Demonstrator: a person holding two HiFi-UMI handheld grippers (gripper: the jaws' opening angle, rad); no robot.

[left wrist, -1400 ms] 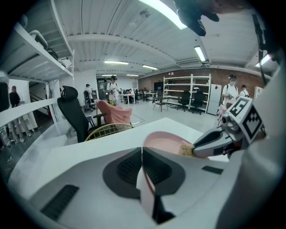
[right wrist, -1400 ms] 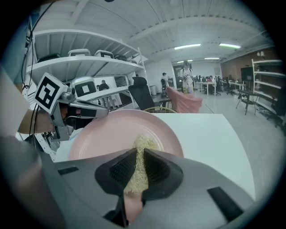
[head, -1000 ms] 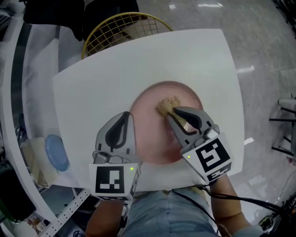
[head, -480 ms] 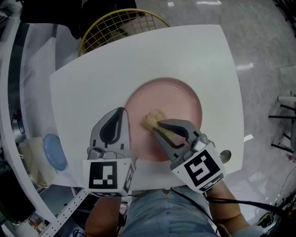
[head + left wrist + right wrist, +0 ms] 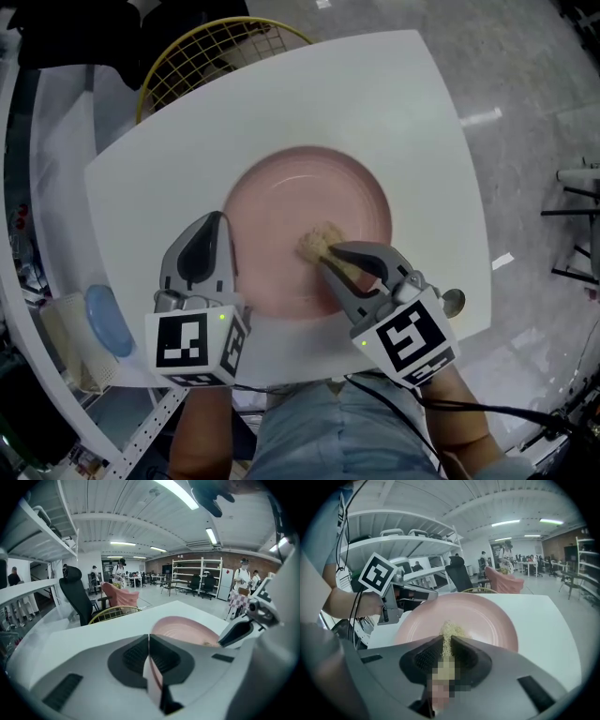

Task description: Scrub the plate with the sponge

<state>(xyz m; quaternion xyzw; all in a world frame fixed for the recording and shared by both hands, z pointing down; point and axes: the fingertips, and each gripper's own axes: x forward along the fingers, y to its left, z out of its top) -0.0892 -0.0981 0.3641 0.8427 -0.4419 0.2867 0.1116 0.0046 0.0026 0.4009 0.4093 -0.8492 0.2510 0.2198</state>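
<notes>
A pink plate (image 5: 281, 192) lies on the white table (image 5: 412, 122). My right gripper (image 5: 328, 249) is shut on a tan, fibrous sponge (image 5: 319, 241), pressing it on the plate's middle, slightly toward the near side. In the right gripper view the sponge (image 5: 450, 632) sticks out between the jaws over the plate (image 5: 487, 616). My left gripper (image 5: 217, 221) is at the plate's left rim, shut on its edge. A thin pink-white rim (image 5: 152, 677) shows between its jaws, and the plate (image 5: 185, 630) lies to the front right.
A yellow wire basket (image 5: 202, 56) stands beyond the table's far left edge. A shelf at the left carries a blue lid (image 5: 106, 321). The table's near edge runs just under both grippers. Black stand legs (image 5: 572, 225) are on the floor to the right.
My right gripper has dragged the sponge from the plate's far part back toward its middle. The left gripper has stayed on the rim.
</notes>
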